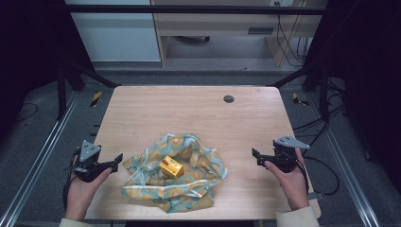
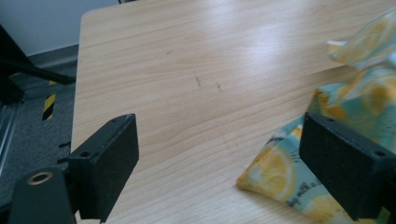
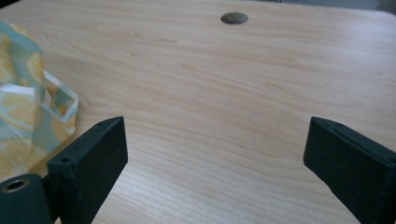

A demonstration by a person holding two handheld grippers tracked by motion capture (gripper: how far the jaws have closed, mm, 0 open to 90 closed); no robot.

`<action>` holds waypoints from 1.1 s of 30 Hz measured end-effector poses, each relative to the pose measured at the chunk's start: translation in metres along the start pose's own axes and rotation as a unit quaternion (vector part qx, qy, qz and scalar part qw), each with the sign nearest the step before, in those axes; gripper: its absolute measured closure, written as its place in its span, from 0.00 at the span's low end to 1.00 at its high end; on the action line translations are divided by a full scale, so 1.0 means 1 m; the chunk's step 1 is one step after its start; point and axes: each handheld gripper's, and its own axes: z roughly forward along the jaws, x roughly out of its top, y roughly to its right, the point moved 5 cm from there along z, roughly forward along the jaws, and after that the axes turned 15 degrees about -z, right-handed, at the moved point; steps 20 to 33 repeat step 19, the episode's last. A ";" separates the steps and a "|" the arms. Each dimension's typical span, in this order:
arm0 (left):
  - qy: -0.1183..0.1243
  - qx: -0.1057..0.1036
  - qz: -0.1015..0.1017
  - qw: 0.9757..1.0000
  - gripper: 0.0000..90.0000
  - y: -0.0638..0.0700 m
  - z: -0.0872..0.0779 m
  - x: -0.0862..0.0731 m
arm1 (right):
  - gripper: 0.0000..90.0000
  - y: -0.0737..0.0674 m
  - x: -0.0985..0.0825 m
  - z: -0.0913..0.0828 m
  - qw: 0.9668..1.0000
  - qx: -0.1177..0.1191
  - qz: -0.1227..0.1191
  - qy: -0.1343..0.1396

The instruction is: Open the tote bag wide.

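High view: wooden table evenly lit, surroundings falling to near black at both sides. Left gripper view: broad pale glare on the tabletop, probably from overhead light. Both gripper views are soft, the black jaws close up and slightly blurred.

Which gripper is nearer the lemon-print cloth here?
Left. The left gripper sits just off the lemon-print cloth's left corner, jaws open; the right gripper is farther off to its right, bare table between.
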 end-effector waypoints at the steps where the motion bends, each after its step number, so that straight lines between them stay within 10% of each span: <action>1: -0.005 0.005 -0.001 1.000 0.13 -0.003 0.002 -0.001 | 0.07 0.001 -0.003 0.002 1.000 0.000 -0.001 -0.006; 15: -0.079 0.006 0.015 0.997 0.08 -0.005 0.020 -0.019 | 0.07 0.000 -0.029 0.021 0.996 0.034 -0.001 -0.080; 33: -0.076 0.003 0.020 0.997 0.08 -0.001 0.019 -0.018 | 0.08 -0.003 -0.026 0.020 0.996 0.039 -0.008 -0.076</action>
